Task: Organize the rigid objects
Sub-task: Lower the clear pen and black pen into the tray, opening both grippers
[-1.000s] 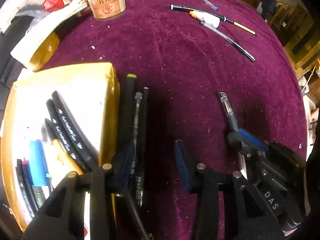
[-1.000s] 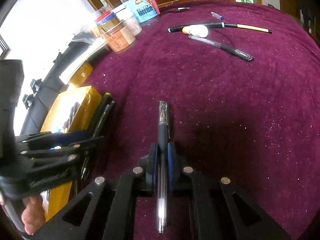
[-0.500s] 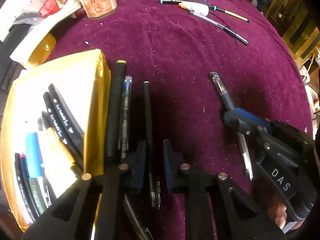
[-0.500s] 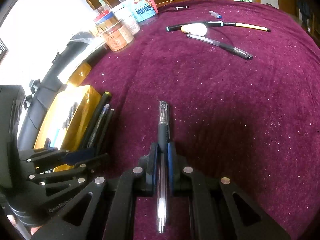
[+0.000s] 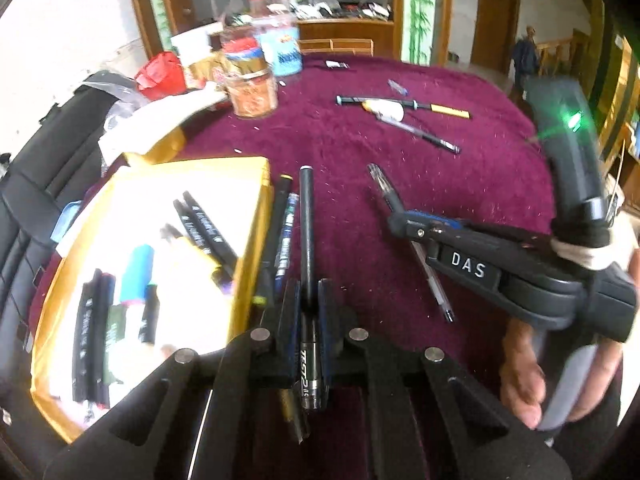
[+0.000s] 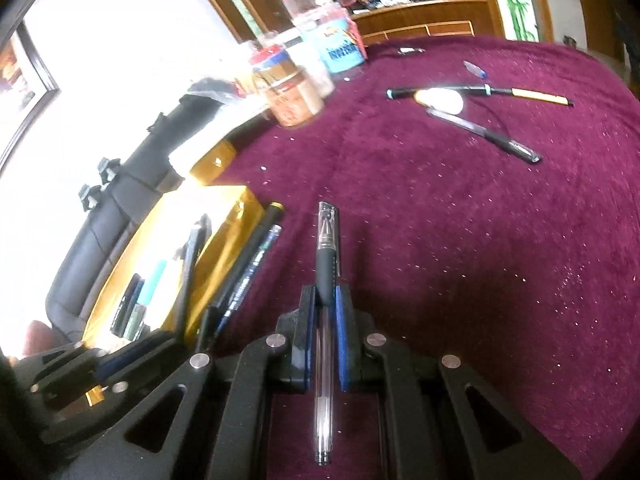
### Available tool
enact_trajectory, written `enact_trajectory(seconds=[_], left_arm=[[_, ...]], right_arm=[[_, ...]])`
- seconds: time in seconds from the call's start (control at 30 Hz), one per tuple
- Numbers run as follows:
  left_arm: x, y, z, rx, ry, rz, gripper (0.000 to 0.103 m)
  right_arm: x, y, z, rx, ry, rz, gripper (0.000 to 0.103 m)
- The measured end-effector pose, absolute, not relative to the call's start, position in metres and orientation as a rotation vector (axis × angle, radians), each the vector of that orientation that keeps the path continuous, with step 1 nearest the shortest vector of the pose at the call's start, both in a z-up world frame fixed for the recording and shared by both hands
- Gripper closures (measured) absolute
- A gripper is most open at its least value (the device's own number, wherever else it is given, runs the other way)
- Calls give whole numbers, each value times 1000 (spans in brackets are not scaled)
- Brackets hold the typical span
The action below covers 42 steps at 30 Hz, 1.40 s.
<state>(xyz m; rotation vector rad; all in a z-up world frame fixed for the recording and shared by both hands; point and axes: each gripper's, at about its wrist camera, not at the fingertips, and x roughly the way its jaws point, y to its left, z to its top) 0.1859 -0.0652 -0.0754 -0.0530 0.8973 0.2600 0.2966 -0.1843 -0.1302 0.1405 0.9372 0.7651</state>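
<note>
The left tool (image 5: 308,308) is clamped on a black pen (image 5: 307,232) whose long axis runs straight ahead along the fingers, above the counter (image 5: 460,184). The right tool (image 6: 325,316) grips a clear gel pen (image 6: 327,264), capped end pointing forward.

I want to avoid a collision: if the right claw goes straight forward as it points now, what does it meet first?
Probably nothing near: ahead of the right claw and its clear pen lies bare purple cloth. The far pens sit to the right; depth is uncertain.
</note>
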Motion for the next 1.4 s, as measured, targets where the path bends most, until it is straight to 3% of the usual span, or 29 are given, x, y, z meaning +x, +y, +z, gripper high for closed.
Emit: enact_trajectory(seconds=[0.33,0.83,1.4], left_arm=[[121,14,-31,-126,779,472,97],[100,104,-96,-262,871,599,97],[111,125,-123,-251,906,619,97]], right_arm=[[282,-178,-123,118,861,831,95],[221,-84,-76,-36,801,1045,95],[242,-16,-120,-26,874,1063,95]])
